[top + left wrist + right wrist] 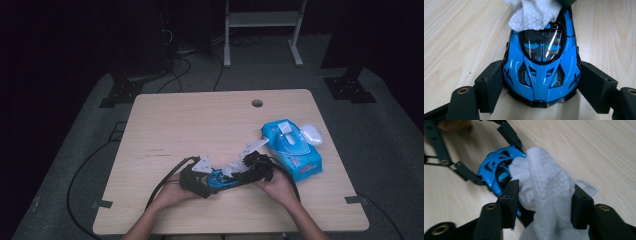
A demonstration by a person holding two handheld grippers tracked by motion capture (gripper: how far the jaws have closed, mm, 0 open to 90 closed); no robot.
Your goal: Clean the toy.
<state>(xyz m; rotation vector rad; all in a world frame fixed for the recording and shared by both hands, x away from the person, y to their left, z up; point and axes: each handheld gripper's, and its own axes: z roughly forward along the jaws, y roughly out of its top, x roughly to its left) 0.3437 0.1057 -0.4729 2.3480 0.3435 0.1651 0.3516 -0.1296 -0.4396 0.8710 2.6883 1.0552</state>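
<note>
A glossy blue toy car (541, 72) with a dark windscreen lies on the wooden table (200, 125). My left gripper (541, 85) is shut on its nose, one black pad against each side. My right gripper (545, 200) is shut on a crumpled white wipe (544, 185). The wipe (534, 12) is pressed on the car's roof behind the windscreen. In the right gripper view the car (495, 170) sits just beyond the wipe, partly hidden by it. In the high view both grippers, left (212, 181) and right (235, 172), meet over the car (222, 180) near the table's front edge.
A blue pack of wipes (295, 150) lies at the right of the table with its flap up. A small white case (311, 134) rests beside its far end. A round cable hole (257, 103) is near the far edge. Black cables (165, 182) trail off the front left.
</note>
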